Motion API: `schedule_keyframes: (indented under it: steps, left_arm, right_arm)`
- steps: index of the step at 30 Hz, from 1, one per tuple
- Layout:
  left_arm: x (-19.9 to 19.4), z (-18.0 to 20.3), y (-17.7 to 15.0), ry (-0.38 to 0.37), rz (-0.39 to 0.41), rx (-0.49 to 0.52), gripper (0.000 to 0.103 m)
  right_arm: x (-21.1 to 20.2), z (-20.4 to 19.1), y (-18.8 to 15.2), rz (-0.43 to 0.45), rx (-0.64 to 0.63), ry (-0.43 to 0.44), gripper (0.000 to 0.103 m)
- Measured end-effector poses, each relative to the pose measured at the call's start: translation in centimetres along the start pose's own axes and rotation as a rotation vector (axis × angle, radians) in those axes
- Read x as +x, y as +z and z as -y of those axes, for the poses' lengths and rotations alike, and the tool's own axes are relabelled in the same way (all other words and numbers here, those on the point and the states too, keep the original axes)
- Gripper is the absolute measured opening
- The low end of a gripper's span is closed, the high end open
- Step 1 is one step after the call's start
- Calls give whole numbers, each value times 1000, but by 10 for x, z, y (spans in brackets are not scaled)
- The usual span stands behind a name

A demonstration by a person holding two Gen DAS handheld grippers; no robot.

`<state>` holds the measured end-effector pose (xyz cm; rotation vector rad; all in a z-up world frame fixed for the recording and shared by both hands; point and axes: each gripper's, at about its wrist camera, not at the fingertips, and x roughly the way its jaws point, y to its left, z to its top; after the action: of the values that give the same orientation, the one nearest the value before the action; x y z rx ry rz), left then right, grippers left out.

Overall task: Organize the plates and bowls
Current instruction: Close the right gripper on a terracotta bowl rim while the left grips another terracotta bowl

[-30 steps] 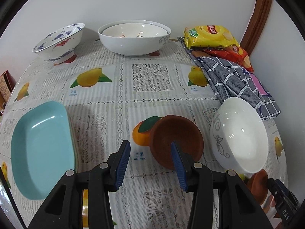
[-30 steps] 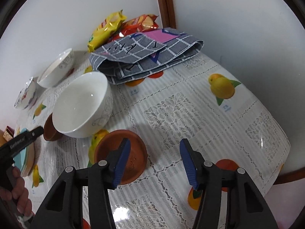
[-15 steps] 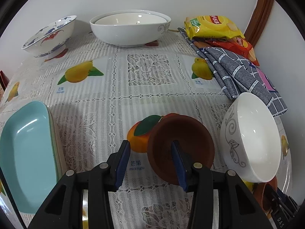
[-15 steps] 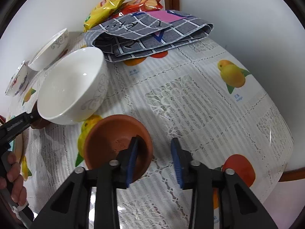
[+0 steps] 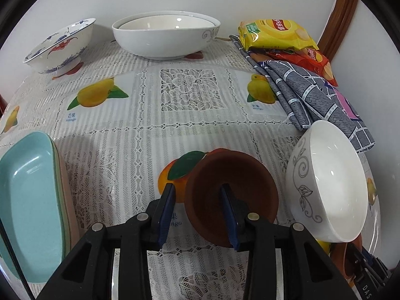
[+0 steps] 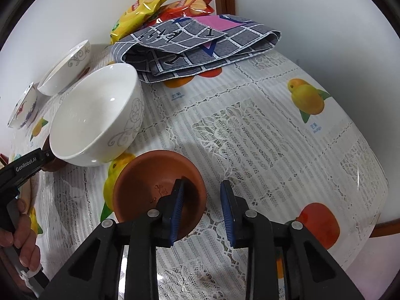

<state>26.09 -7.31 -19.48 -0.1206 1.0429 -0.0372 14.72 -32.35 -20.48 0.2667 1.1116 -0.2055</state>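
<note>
Both round, matte terracotta bowls [image 5: 232, 192] [image 6: 160, 190] sit straddled by parted jaws.

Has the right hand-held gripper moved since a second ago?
Yes. The right hand-held gripper moved toward the brown bowl; its rim now sits between the fingers.

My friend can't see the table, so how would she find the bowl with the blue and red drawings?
Look along the white wall at the back of the fruit-print tablecloth. Left of the wide white bowl, at the far-left corner, stands the painted bowl. It alone has blue and red brushwork and a small raised foot.
</note>
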Motion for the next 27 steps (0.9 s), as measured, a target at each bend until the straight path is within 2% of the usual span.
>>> schedule_keyframes:
  steps: [2,5,7,10,15,27]
  left_arm:
    - [0,0,0,-20,3,0,25]
    - [0,1,-1,-40,4,1,22]
    - [-1,2,-1,-43,10,1,21]
    - [-3,-1,-1,-51,13,-11,12]
    - [-8,-4,-2,-72,8,-28,10]
    - [-37,-7,-8,-62,23,-6,9]
  right_arm:
    - [0,-2,0,-1,-12,-7,28]
    - [-1,-6,-1,0,-19,13,16]
    - [-1,-7,-1,6,-23,11,15]
    - [-2,-7,-1,11,-11,20,12]
    - [-5,-1,1,20,28,63,9]
    - [-27,8,1,103,75,44,8]
